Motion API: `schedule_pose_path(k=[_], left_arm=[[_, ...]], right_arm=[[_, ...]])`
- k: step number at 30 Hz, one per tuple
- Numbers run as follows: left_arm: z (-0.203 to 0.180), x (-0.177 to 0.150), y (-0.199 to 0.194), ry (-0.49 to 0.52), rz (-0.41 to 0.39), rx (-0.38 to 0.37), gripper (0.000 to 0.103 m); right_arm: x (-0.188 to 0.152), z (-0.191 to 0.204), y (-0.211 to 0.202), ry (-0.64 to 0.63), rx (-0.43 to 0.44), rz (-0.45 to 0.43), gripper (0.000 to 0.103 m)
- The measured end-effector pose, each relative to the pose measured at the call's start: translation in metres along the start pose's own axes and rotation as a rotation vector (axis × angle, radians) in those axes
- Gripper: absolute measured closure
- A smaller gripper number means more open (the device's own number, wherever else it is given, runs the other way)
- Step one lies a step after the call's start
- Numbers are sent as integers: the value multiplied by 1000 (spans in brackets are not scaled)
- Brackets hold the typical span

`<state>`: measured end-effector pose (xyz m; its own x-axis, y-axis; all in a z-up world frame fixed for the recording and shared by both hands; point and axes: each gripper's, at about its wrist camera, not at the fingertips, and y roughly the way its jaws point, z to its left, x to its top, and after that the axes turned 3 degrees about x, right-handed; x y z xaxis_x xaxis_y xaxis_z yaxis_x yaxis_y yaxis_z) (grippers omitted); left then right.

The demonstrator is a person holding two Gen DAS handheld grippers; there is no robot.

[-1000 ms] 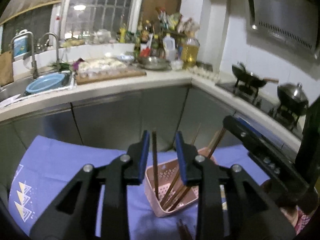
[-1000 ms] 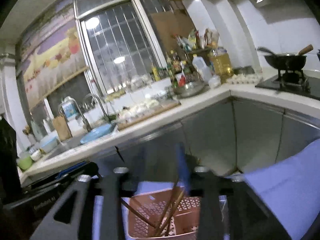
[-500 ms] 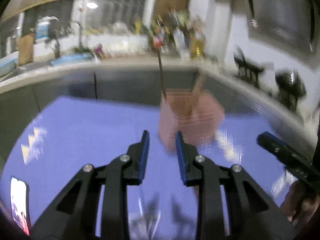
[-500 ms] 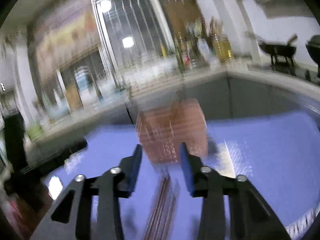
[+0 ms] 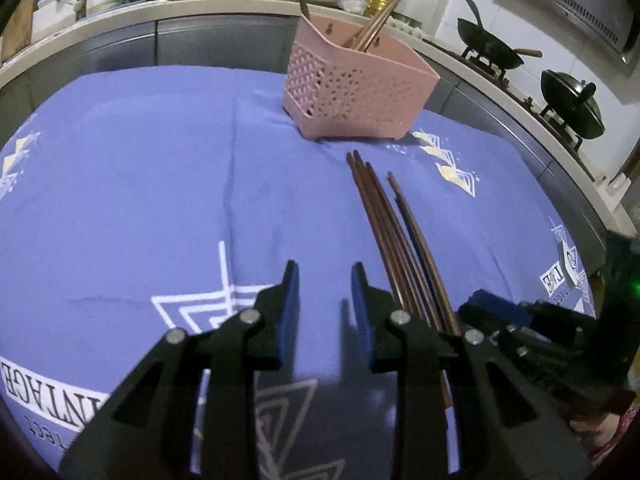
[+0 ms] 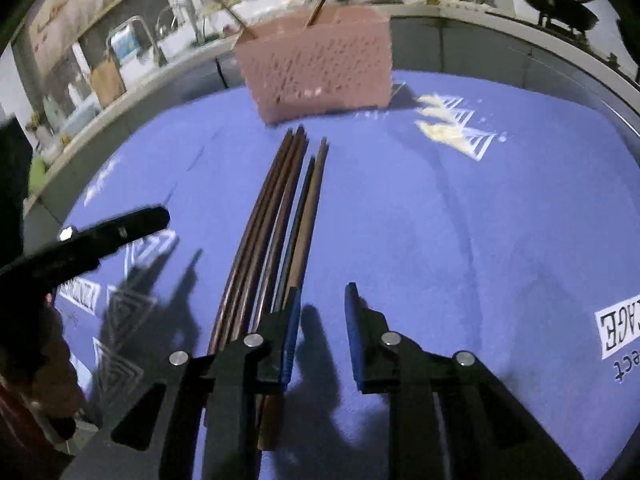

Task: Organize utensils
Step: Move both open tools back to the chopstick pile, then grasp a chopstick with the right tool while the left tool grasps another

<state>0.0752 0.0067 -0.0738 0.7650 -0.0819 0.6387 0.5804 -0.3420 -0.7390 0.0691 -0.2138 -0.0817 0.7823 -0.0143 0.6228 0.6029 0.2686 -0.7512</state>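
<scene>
Both grippers hang low over the blue printed cloth (image 5: 140,184) that covers the table. The left gripper (image 5: 325,280) has its blue pads a small way apart with only cloth showing between them — it grasps nothing. The right gripper (image 6: 320,300) is closing its jaws, and they too are empty; nothing lies in the gap but its own shadow.

A bundle of dark wooden chopsticks (image 6: 280,216) lies flat on the cloth, running from about six o'clock up toward twelve in the right wrist view, tips near the basket. The left-hand pad of the right gripper sits just beside, perhaps over, the nearest stick; I cannot tell whether it touches. From the left wrist camera the same chopsticks (image 5: 396,232) pass at about three o'clock of that gripper, just outside its finger.

The pink perforated basket (image 5: 352,84) stands upright at twelve o'clock, near the far edge of the cloth — several chopsticks lean inside it.
</scene>
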Motion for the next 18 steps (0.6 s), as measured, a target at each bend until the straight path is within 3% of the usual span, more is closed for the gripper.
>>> schedule_pose_path(k=[6, 9, 14, 18], left_arm=[[4, 1, 2, -12, 11, -4, 78], [5, 4, 4, -22, 22, -22, 78], [-8, 9, 12, -12, 52, -74, 78], [-26, 11, 20, 25, 68, -79, 78]], right_arm=[[-5, 1, 4, -96, -144, -25, 80], [-5, -7, 1, -41, -114, -20, 80], [-11, -7, -2, -67, -121, -23, 80], [-7, -15, -9, 11, -44, -46, 80]])
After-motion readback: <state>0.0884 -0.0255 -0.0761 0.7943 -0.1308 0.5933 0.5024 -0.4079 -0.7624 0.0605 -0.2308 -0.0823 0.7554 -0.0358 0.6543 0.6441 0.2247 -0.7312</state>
